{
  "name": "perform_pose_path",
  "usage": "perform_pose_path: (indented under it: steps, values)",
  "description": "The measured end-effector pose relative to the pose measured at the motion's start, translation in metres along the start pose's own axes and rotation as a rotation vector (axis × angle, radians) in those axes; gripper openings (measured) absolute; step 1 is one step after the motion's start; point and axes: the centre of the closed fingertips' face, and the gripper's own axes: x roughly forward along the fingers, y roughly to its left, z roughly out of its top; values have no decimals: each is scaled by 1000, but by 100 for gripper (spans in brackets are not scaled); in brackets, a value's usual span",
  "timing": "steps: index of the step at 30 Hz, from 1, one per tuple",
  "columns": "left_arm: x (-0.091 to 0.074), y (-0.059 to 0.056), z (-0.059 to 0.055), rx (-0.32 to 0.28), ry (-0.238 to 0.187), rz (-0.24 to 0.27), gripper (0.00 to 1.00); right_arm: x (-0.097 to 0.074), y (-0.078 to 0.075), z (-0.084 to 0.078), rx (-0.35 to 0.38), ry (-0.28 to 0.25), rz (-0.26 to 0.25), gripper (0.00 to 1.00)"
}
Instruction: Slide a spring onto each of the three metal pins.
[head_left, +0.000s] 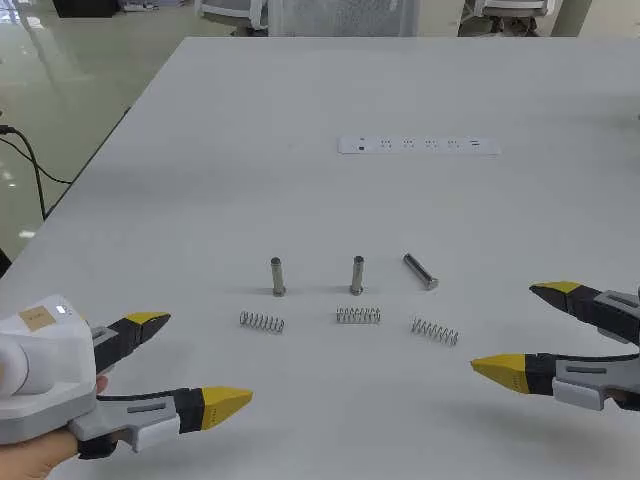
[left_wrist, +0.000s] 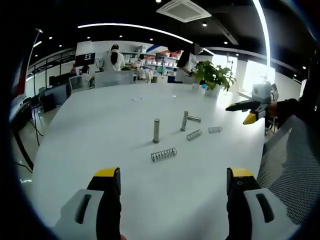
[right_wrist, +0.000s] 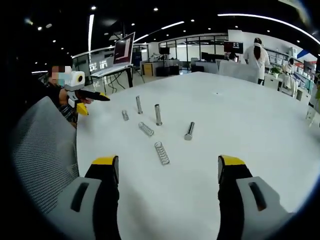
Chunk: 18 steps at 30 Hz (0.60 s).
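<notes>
Here, springs (head_left: 358, 316) lie beside pins (head_left: 357, 275) (left tool (head_left: 209, 358), right tool (head_left: 502, 327) agape).

**Your kit: yellow, black, grey and white**

Your left gripper (head_left: 200, 358) has black jaws capped with yellow wedge tips, set in light grey shells, each with a dark slot. Its rounded white housing (head_left: 35, 360) carries a tan sticker (head_left: 37, 318). Your right gripper (head_left: 505, 328) has the same colours and shape. Your right arm wears a dark sleeve (left_wrist: 295, 112).
</notes>
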Motion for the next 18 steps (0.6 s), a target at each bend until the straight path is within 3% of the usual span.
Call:
perform_pose_path:
  steps: [18]
  values:
    - [-1, -2, 1, 0, 2, -2, 86, 0, 2, -1, -4, 8, 4, 82]
